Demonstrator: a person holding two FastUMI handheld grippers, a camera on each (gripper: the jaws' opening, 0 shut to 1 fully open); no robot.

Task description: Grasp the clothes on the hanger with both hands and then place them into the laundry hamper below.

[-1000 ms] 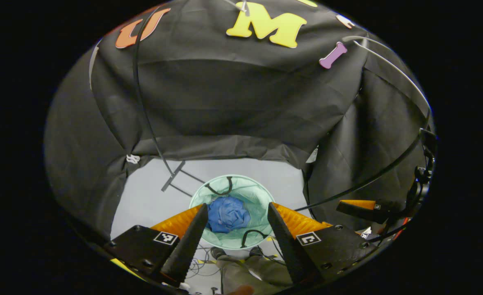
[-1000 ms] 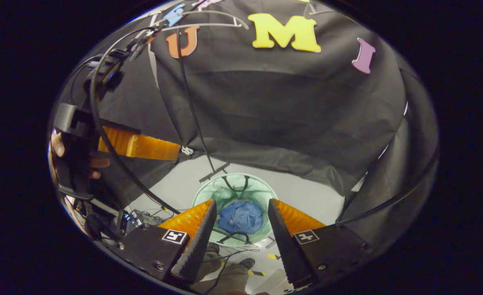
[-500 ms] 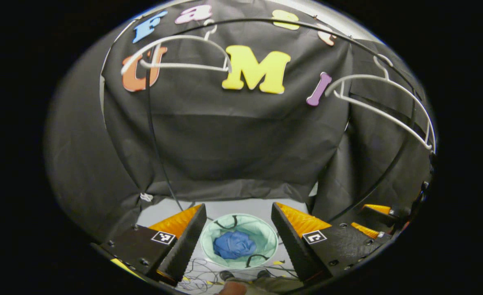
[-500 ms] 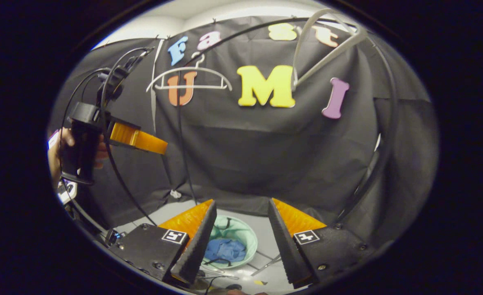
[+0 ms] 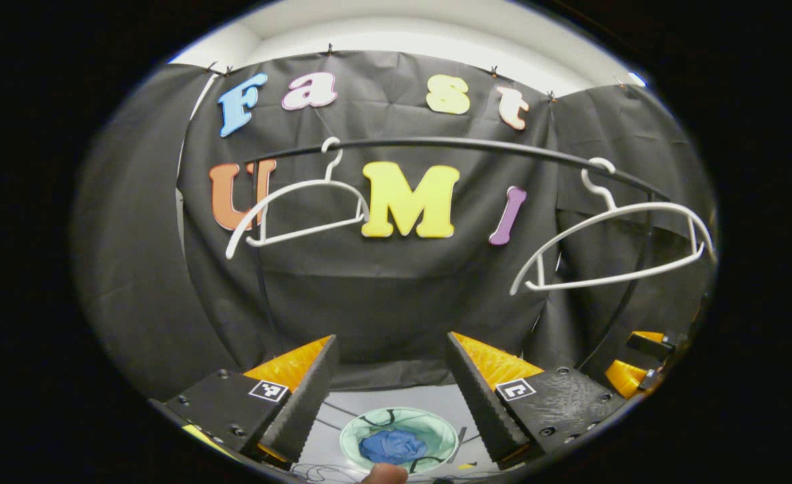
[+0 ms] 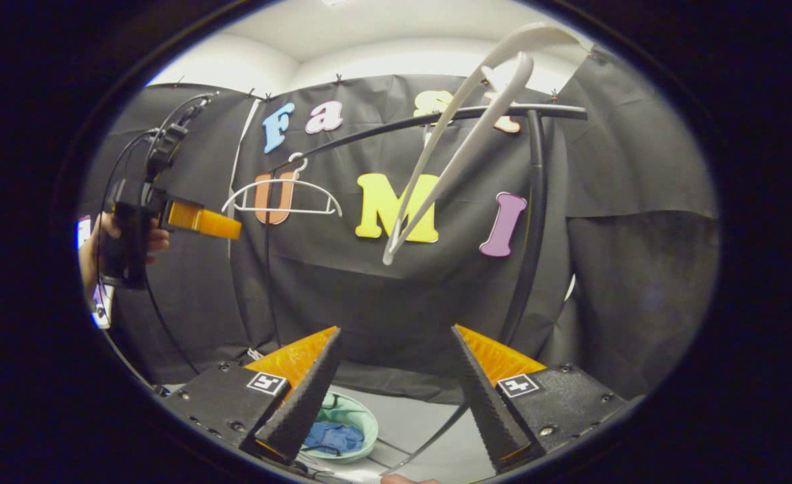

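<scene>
Left gripper (image 5: 390,376): jaws spread, nothing between them. Right gripper (image 6: 396,376): jaws likewise spread and bare. The crumpled blue clothes (image 5: 390,446) lie in the round, pale-green mesh hamper (image 5: 429,431) on the floor, below and ahead of both jaws. Two thin white hangers (image 5: 298,212) hang bare on a curved black rail (image 5: 450,144) above the jaws.
</scene>
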